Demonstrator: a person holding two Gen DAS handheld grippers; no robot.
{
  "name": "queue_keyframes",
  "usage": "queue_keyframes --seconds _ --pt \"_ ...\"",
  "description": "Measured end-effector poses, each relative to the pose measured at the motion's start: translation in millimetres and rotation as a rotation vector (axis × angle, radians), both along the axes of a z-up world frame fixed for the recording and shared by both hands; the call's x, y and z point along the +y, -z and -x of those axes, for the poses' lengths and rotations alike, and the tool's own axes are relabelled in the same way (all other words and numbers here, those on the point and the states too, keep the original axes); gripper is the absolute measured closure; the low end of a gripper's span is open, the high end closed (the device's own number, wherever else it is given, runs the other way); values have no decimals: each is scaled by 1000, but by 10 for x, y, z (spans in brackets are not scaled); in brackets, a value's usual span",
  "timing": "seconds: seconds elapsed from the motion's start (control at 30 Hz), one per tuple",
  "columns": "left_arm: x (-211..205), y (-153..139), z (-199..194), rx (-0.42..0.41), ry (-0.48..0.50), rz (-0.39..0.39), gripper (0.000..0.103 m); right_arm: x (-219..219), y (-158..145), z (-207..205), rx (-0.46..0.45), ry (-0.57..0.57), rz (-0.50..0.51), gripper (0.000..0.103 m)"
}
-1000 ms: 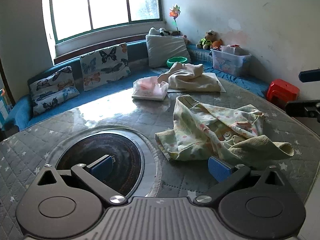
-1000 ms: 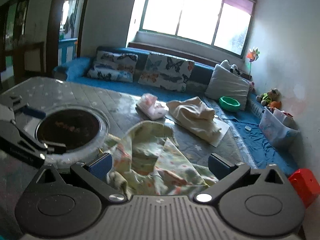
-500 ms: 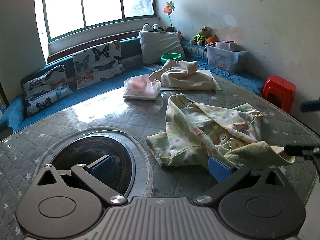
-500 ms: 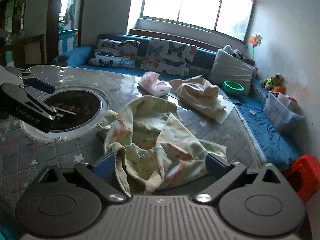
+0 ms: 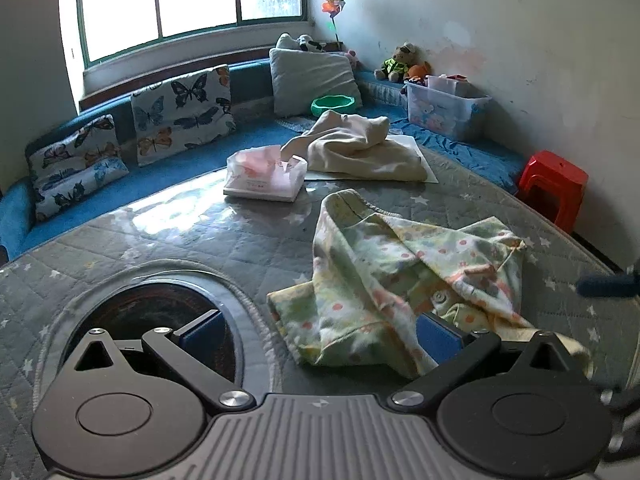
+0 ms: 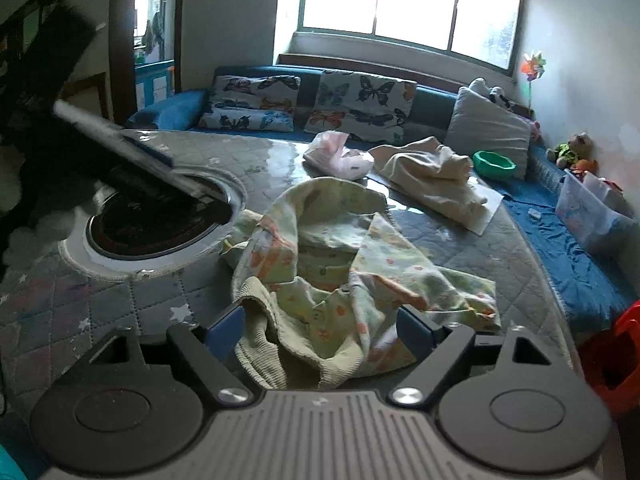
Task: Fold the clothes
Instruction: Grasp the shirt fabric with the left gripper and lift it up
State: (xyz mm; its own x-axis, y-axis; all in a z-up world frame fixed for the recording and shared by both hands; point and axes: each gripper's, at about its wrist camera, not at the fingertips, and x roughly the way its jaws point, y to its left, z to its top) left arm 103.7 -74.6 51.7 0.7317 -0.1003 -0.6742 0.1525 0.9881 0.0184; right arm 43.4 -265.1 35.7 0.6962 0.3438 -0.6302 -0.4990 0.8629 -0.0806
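Looks like the grab-a-hem step: the crumpled pale-green floral cotton garment (image 6: 344,280) sits near the front edge of the grey quilted worktop (image 6: 120,304), its ribbed hem between the right hand-held gripper (image 6: 320,330) jaws, which have just been closing but aren't pinching yet. The left hand-held gripper (image 5: 320,330) is spread wide at the cloth's other corner, so next both need to clamp and pull it flat. Count: two loose garments, this one plus a cream one (image 5: 360,148) at the far edge.

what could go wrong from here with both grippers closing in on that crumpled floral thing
The right gripper, whose jaws have just been closing, straddles a bunched part of the floral garment; it may pinch several layers. The left gripper is open at the garment's edge beside the round recess; dragged cloth could slip in.
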Motion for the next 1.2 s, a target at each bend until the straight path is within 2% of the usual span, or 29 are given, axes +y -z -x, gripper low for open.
queue_keyframes --seconds 0.13,0.23,0.33,0.4,0.43,0.5,0.6,0.7,0.9,1.2 --pt "-72 35 -198 29 -7 15 0 24 46 -14 27 -17 -4 19" --pt "-106 104 -354 73 -11 37 4 44 112 -25 39 -20 1 21" --pt "-105 211 -482 128 -18 63 20 3 172 -63 57 2 -1 25" --pt "-84 296 -552 169 -20 95 42 -44 187 -90 67 18 -9 27" --pt "-69 333 -581 188 -17 114 47 -67 195 -103 72 26 -13 29" --pt "-55 383 -592 213 -8 151 71 -101 209 -127 85 39 -26 33" --pt "-48 401 -556 218 19 184 92 -114 259 -145 116 36 -42 40" --pt "-68 354 -472 191 37 177 95 -96 278 -110 128 15 -50 51" --pt "20 316 -348 182 33 193 96 -39 279 -6 135 -31 -36 58" --pt "249 312 107 170 26 175 97 124 293 274 188 -171 -1 60"
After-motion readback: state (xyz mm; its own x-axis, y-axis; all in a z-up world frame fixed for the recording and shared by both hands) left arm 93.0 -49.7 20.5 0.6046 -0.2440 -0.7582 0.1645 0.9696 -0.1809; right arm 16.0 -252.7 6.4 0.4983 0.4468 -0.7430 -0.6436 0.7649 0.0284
